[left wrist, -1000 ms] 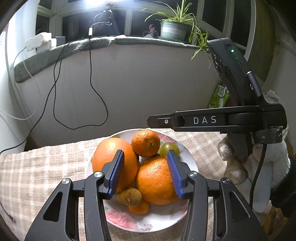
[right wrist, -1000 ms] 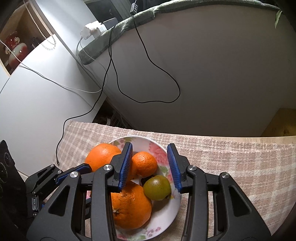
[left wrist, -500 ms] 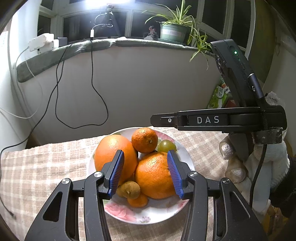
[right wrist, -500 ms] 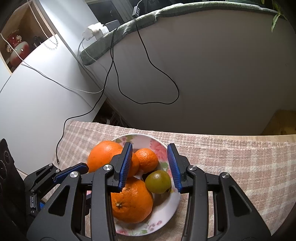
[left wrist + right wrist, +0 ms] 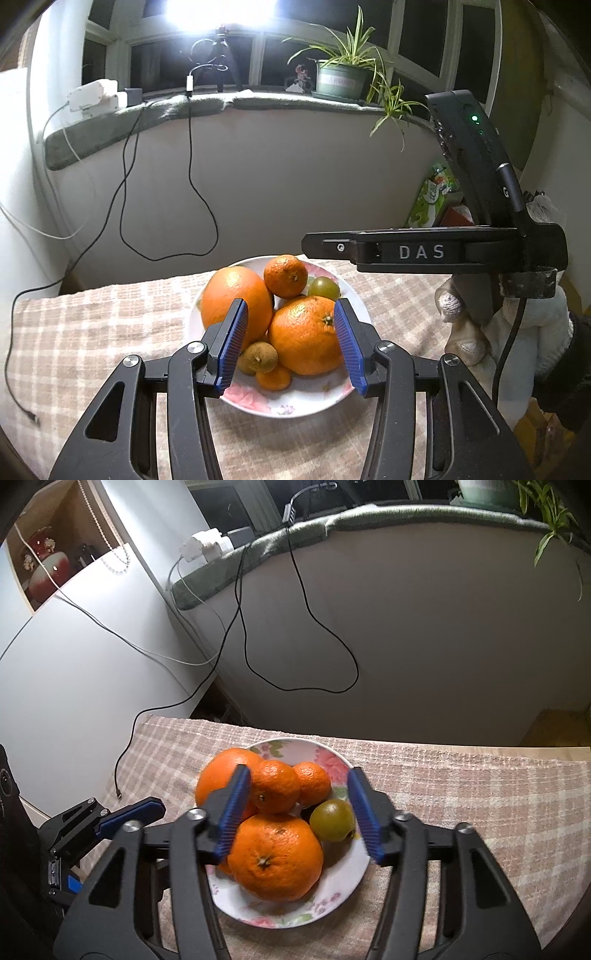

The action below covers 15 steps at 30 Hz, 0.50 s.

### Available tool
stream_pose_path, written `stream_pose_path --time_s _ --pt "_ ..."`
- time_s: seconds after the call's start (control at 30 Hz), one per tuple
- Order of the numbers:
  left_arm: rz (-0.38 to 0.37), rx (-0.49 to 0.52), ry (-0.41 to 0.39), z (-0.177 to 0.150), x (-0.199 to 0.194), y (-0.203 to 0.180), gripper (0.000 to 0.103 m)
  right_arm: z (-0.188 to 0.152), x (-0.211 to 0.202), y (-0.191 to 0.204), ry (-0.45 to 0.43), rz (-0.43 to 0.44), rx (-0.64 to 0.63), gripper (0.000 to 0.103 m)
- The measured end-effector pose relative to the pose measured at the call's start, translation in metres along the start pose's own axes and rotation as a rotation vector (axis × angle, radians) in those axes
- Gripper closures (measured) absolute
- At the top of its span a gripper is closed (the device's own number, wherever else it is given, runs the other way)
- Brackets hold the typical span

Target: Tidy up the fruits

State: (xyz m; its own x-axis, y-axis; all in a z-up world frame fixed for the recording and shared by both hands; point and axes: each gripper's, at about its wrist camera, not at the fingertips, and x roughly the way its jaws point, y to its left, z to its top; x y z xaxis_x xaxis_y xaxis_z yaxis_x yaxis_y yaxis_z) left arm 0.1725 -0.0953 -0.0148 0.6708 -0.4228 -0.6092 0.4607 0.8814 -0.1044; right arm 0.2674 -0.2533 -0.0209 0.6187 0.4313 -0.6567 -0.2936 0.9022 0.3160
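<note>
Looking down both wrist views, I see the plate (image 5: pixel 295 404) on the checked cloth (image 5: pixel 92 332), piled with two big oranges (image 5: pixel 306 334), small tangerines (image 5: pixel 285 276), a green fruit (image 5: pixel 331 819) and a brownish one (image 5: pixel 258 357). My left gripper (image 5: pixel 291 345) hangs over the plate's near side, jaws apart and gripping nothing. My right gripper (image 5: pixel 299 808) hovers above the pile, its jaws opening, pads clear of the fruit.

A checked cloth (image 5: pixel 92 332) covers the table, bearing a flowered plate (image 5: pixel 295 404) of fruit.
</note>
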Motion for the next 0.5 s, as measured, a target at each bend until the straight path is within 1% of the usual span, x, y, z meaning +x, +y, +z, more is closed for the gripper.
stream_pose_path --time_s 0.1,0.17,0.3,0.37,0.47,0.5 --pt "0.001 -0.005 -0.005 -0.003 -0.007 0.0 0.055 -0.003 -0.007 0.006 -0.007 -0.007 -0.012 0.042" --pt "0.005 -0.011 -0.013 -0.003 -0.013 0.001 0.05 -0.006 -0.012 0.01 -0.014 -0.014 -0.019 0.038" --pt "0.009 -0.016 -0.026 -0.005 -0.023 0.003 0.048 -0.01 -0.024 0.018 -0.036 -0.036 -0.041 0.037" --pt "0.016 -0.013 -0.032 -0.007 -0.028 0.002 0.044 -0.013 -0.029 0.021 -0.045 -0.046 -0.053 0.037" --pt "0.022 -0.015 -0.04 -0.011 -0.037 0.003 0.041 -0.018 -0.038 0.027 -0.062 -0.06 -0.066 0.037" --pt "0.025 -0.017 -0.041 -0.011 -0.039 0.003 0.04 -0.02 -0.041 0.028 -0.068 -0.064 -0.071 0.034"
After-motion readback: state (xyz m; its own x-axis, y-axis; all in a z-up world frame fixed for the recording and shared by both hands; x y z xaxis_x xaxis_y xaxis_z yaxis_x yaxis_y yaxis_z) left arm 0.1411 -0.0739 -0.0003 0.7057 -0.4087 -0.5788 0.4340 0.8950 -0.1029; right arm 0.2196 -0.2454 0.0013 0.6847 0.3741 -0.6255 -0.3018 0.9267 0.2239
